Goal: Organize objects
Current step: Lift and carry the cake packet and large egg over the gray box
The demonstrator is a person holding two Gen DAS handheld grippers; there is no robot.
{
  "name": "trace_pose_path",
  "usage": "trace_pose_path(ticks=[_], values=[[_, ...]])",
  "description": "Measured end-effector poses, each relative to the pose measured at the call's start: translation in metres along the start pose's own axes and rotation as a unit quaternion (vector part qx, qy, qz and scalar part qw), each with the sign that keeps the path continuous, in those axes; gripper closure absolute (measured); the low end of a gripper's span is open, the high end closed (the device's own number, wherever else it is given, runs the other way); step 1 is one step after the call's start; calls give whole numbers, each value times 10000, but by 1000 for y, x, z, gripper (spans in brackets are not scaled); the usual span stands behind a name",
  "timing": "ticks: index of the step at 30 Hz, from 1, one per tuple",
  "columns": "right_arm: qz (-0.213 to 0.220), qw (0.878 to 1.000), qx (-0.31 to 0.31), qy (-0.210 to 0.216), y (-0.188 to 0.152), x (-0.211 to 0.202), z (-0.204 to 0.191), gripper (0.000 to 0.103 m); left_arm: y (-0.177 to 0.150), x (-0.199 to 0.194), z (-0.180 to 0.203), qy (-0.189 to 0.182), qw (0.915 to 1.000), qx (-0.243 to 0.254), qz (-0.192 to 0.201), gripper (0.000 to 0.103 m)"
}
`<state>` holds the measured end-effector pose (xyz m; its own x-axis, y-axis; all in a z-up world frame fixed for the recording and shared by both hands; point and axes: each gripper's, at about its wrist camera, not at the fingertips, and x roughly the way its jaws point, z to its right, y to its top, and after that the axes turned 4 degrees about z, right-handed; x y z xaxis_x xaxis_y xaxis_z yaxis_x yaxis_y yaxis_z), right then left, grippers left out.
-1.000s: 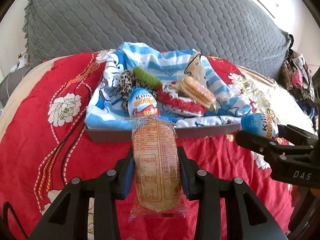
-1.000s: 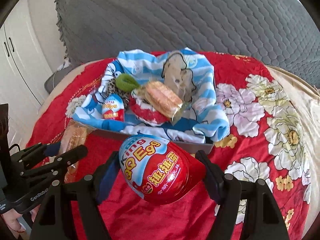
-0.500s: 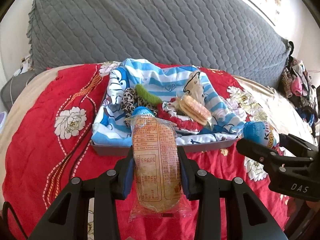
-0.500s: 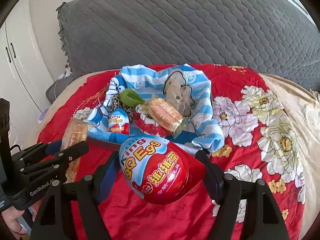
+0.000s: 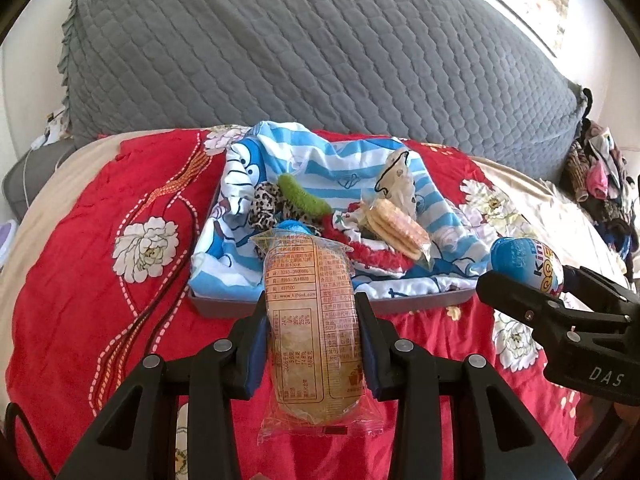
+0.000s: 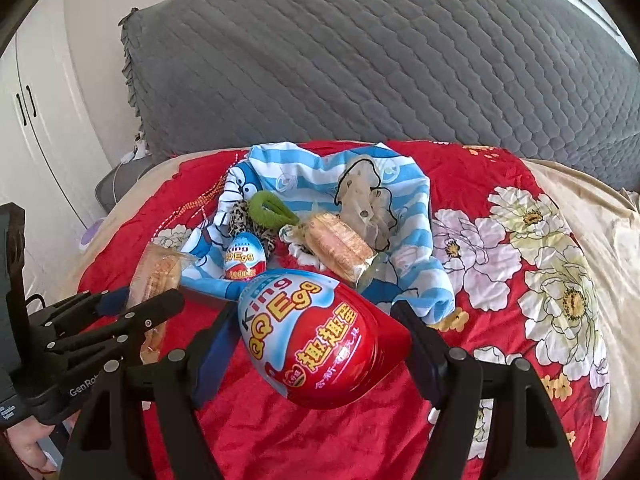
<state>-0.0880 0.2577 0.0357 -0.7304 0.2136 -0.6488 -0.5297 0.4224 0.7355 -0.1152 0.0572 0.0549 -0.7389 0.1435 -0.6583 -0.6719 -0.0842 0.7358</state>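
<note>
Presently, left hand-held gripper [image 5: 314, 344]: clamped narrow on a wrapped bread snack [image 5: 314, 332], pads on its long sides, the packet pointing ahead toward the tray.
Snack's place: clear of the red bedspread [image 5: 100, 280], just short of the tray's near wall.
Tray [image 5: 224, 307]: dark, shallow, straight ahead of both grippers on the bed, lined with a blue striped cloth [image 5: 320, 168].
Tray contents, left to right: leopard-print scrunchie [image 5: 264, 204], green hair tie [image 5: 304, 198], small toy egg [image 6: 244, 258], red fuzzy scrunchie [image 5: 376, 256], clear pack of biscuits [image 5: 396, 226], pale spotted cloth piece [image 5: 396, 180].
Right hand-held gripper [image 6: 320, 344]: spread fairly wide around a large red and blue toy egg [image 6: 320, 336], gripped at its sides, to the right of the other gripper and near the tray's right corner.
Step in hand, as judged: carrying both items to a sorted spot.
Doing it well: keep the squeeze light on the soft bread; keep the round egg level so it cannot slip; lower one item at a time onto a bare patch of cloth.
</note>
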Motion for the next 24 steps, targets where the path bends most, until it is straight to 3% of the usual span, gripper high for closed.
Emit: trace_pose_path(ticks=[24], values=[[5, 10000, -91, 23, 31, 36, 2, 27, 45, 36, 6, -138, 9998, 108, 72, 63]])
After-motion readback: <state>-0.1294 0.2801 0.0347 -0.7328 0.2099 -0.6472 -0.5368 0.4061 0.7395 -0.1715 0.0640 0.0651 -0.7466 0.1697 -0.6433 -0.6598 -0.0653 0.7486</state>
